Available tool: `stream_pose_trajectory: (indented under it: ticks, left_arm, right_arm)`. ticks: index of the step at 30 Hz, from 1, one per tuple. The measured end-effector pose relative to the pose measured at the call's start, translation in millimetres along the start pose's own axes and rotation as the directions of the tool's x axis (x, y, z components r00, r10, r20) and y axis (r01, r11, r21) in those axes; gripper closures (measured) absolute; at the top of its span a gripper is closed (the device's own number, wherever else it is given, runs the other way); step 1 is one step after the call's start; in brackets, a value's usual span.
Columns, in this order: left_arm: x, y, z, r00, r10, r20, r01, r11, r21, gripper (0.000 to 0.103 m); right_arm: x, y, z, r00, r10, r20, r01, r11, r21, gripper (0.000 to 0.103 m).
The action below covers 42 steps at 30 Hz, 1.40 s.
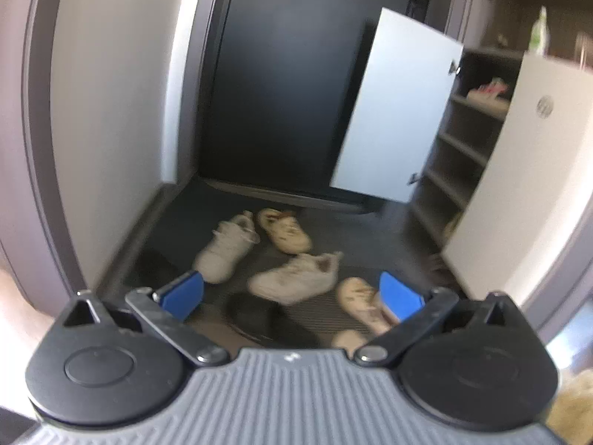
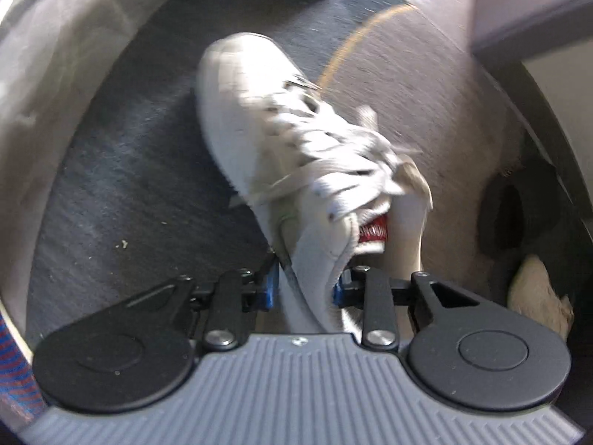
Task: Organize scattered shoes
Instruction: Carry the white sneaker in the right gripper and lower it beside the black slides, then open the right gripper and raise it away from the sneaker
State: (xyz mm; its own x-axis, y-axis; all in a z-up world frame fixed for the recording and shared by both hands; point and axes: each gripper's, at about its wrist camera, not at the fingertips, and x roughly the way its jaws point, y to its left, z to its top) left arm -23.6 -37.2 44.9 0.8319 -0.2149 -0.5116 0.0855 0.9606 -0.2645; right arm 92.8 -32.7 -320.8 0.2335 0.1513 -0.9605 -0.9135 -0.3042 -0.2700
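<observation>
Red unreadable label (image 2: 373, 230) inside gripped white sneaker (image 2: 281, 155).

— What's your right gripper (image 2: 304, 286) pressed against?

— You have a white sneaker (image 2: 281, 155): smooth, matt, leather-like upper, flat cloth laces, on a rough dark mat (image 2: 122, 170).

— And your left side?

— Your left gripper (image 1: 291, 294) shows matt blue pads, glossy black plastic, ribbed grey housing. Beyond it you see cloth-looking pale sneakers (image 1: 226, 248) and a smooth white cabinet door (image 1: 396, 107).

A white laced sneaker (image 2: 296, 155) with a red tongue label lies over dark grey mat (image 2: 129, 170); blue-padded jaws.
</observation>
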Motion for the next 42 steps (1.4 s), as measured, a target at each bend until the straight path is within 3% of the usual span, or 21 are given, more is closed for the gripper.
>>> stream_pose_trajectory:
  ticks: [2, 4, 6, 8, 9, 12, 13, 16, 18, 20, 24, 27, 31, 34, 35, 40, 42]
  left_arm:
    - [-11, -4, -1, 1.000, -0.025, 0.019, 0.025, 1.000, 0.001, 0.000]
    - [-19, -5, 0, 0.998, -0.035, 0.042, 0.035, 0.999, 0.000, 0.000]
    - [-23, -2, 3, 0.997, -0.037, 0.062, 0.038, 0.999, -0.017, 0.000]
    - [-25, 4, 7, 0.997, -0.035, 0.075, 0.038, 0.998, -0.048, 0.000]
    - [-24, 6, 9, 0.997, -0.036, 0.071, 0.040, 0.998, -0.058, 0.000]
    - [-23, 10, 12, 0.998, -0.032, 0.051, 0.035, 0.997, -0.066, 0.000]
    - [-21, 11, 12, 0.999, -0.025, 0.048, 0.028, 0.997, -0.066, 0.000]
    - [-16, 14, 9, 1.000, -0.003, 0.022, 0.004, 0.999, -0.053, 0.000]
    - [-13, 16, 8, 1.000, 0.002, 0.000, -0.002, 0.999, -0.048, 0.000]
    - [-11, 20, 7, 1.000, 0.012, -0.017, -0.013, 0.999, -0.049, 0.000]
    - [-9, 27, 7, 0.999, 0.025, -0.030, -0.026, 0.998, -0.062, 0.000]
    - [-10, 32, 9, 1.000, 0.019, -0.023, -0.020, 0.997, -0.072, 0.000]
    - [-6, 31, 11, 0.999, -0.022, -0.046, 0.019, 0.998, -0.065, 0.000]
    - [-4, 28, 9, 0.998, -0.028, -0.049, 0.026, 0.998, -0.051, 0.000]
    - [-3, 27, 9, 0.998, -0.030, -0.049, 0.028, 0.999, -0.046, 0.000]
    - [0, 24, 6, 0.999, -0.011, -0.039, 0.011, 1.000, -0.018, 0.000]
    - [3, 23, 6, 0.999, 0.004, -0.039, -0.005, 1.000, -0.006, 0.000]
  right_arm:
    - [-4, -10, -3, 0.999, -0.031, -0.007, 0.032, 0.992, 0.123, 0.075]
    - [-5, -23, -5, 0.998, -0.065, -0.010, 0.065, 0.959, 0.275, 0.075]
    - [-3, -41, -7, 0.995, -0.095, -0.019, 0.093, 0.870, 0.485, 0.076]
    - [-1, -52, -8, 0.993, -0.117, -0.031, 0.111, 0.778, 0.618, 0.076]
    - [3, -60, -10, 0.991, -0.130, -0.042, 0.121, 0.695, 0.709, 0.076]
    - [15, -65, -14, 0.992, -0.122, -0.041, 0.100, 0.533, 0.840, 0.077]
    - [20, -63, -15, 0.993, -0.114, -0.027, 0.080, 0.493, 0.867, 0.077]
    - [34, -55, -14, 0.997, -0.079, -0.004, 0.038, 0.437, 0.899, 0.078]
    - [43, -46, -12, 0.998, -0.061, 0.022, 0.002, 0.375, 0.927, 0.080]
    - [43, -40, -9, 0.996, -0.087, 0.016, 0.015, 0.342, 0.940, 0.081]
    - [39, -52, -15, 0.996, -0.077, 0.038, -0.025, 0.175, 0.984, 0.085]
    - [35, -65, -10, 0.994, -0.083, 0.075, -0.068, 0.094, 0.993, 0.085]
    - [29, -77, -7, 0.990, -0.077, 0.116, -0.115, 0.014, 0.993, 0.085]
    - [33, -84, -5, 0.984, -0.074, 0.162, -0.168, -0.093, 0.981, 0.085]
    - [33, -88, -2, 0.984, -0.073, 0.165, -0.173, -0.111, 0.979, 0.085]
    - [39, -89, 7, 0.982, -0.091, 0.164, -0.174, -0.117, 0.978, 0.084]
    - [39, -87, 7, 0.982, -0.093, 0.162, -0.171, -0.102, 0.980, 0.082]
